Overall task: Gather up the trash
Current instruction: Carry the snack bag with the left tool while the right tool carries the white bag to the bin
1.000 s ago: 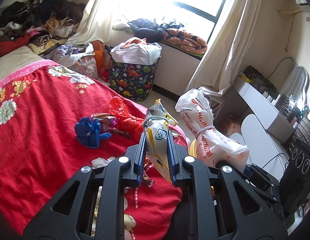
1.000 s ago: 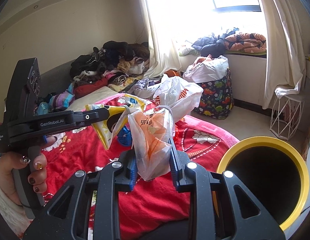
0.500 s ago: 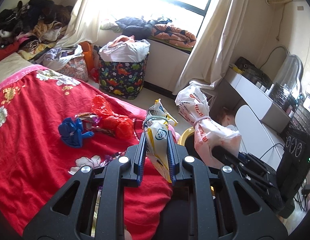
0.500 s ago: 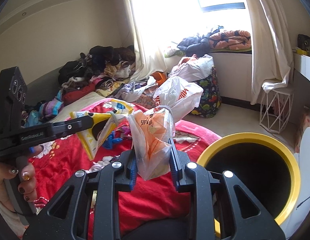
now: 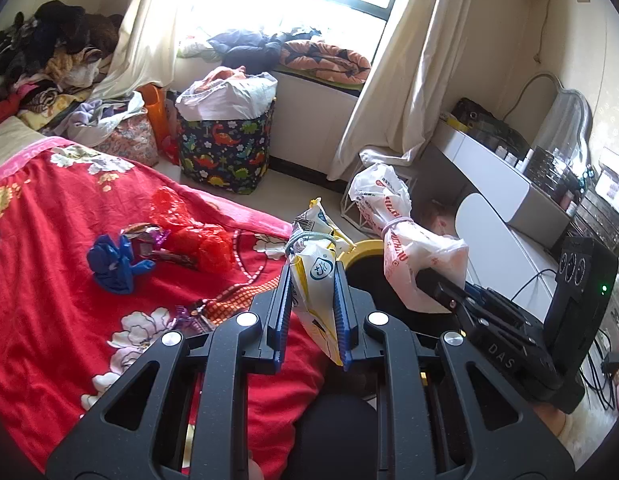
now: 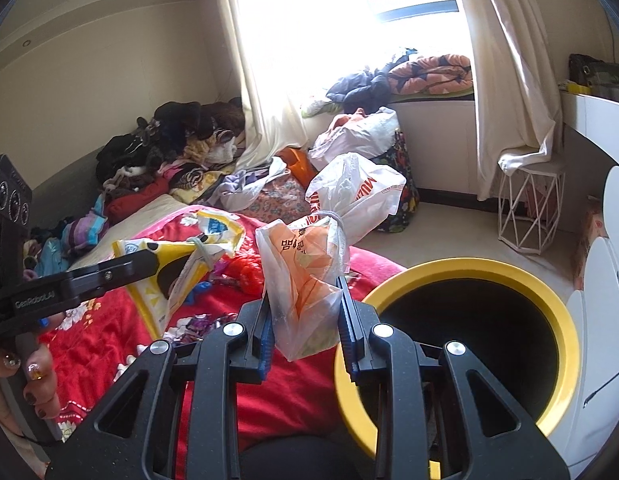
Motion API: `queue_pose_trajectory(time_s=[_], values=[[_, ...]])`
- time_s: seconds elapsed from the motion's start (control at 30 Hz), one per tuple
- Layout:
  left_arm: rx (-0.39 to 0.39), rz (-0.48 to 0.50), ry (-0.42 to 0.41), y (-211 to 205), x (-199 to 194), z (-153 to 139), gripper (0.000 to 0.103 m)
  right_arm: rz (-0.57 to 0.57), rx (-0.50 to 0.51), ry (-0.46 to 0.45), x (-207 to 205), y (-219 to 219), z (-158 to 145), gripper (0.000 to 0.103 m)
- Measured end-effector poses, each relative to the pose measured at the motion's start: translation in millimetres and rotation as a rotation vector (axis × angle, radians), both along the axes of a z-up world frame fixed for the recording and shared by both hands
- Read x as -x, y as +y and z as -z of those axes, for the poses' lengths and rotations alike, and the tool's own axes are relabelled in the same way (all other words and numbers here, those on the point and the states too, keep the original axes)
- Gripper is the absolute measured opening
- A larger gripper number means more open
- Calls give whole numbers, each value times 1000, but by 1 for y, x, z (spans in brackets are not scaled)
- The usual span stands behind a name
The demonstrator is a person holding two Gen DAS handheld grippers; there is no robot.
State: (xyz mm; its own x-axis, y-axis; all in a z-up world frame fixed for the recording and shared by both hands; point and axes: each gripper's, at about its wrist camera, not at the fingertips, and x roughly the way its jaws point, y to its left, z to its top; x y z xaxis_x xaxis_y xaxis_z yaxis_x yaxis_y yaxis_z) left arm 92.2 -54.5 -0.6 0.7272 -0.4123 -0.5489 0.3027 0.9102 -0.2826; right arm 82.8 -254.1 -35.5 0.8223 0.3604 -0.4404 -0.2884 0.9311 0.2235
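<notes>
My left gripper point(image 5: 311, 280) is shut on a yellow-and-white snack bag point(image 5: 313, 280) tied with a band, held above the edge of the red bed. My right gripper point(image 6: 303, 292) is shut on a knotted white-and-orange plastic bag point(image 6: 305, 280). A yellow-rimmed black bin point(image 6: 465, 344) stands just right of that bag, its mouth open. In the left wrist view the bin point(image 5: 361, 246) peeks out behind the snack bag, and the plastic bag point(image 5: 413, 252) hangs to its right. The right wrist view shows the snack bag point(image 6: 181, 256) at the left, in the other gripper held by a hand point(image 6: 25, 384).
On the red floral blanket point(image 5: 49, 260) lie a blue wrapper point(image 5: 113, 260), red plastic point(image 5: 193, 236) and small foil wrappers. A dinosaur-print hamper point(image 5: 227, 152) stands by the window. A white wire stool point(image 6: 529, 204), a white desk point(image 5: 493, 184) and a clothes pile point(image 6: 169, 152) surround the floor.
Both grippers have swung to the right with their bags. The yellow bin now fills more of the right wrist view, and the bed has slid leftward in both views.
</notes>
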Motion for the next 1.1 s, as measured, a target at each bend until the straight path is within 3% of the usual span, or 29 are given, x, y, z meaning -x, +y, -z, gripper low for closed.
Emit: queue_pose_trajectory(time_s=[1.1], values=[[-29,106,29,-60,-8,16,14,145,-38,75,11,-58,25,26]])
